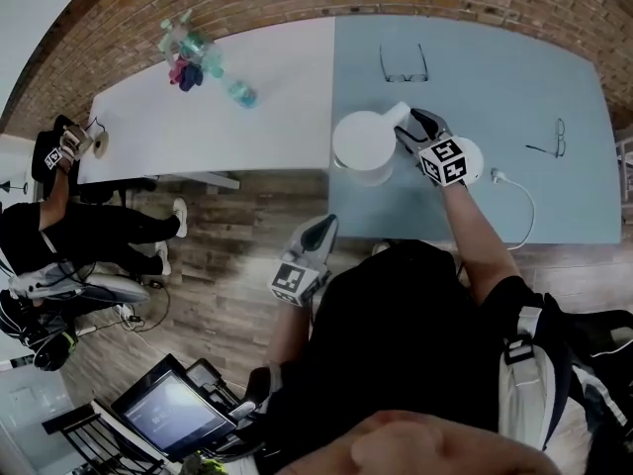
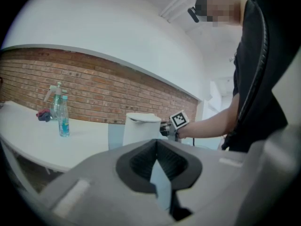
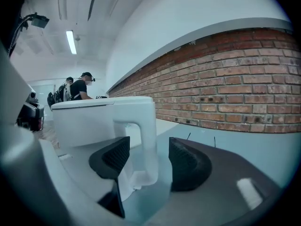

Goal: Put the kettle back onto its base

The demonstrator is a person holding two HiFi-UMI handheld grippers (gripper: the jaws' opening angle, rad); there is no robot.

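Left gripper (image 1: 324,228) hangs nearest me, short of blue table (image 1: 495,77), jaws closed on nothing; right gripper (image 3: 149,160) at 12 o'clock, jaws wide, kettle (image 1: 362,146) handle (image 3: 143,145) between pads (image 3: 188,166), seemingly untouched; kettle stands on that table; I see base (image 1: 476,158), partly hidden, at kettle's 3 o'clock.

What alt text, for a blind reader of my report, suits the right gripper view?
A white kettle has its handle between two dark fingers, open and not squeezing it. Behind lie a pale blue table and a brick wall.
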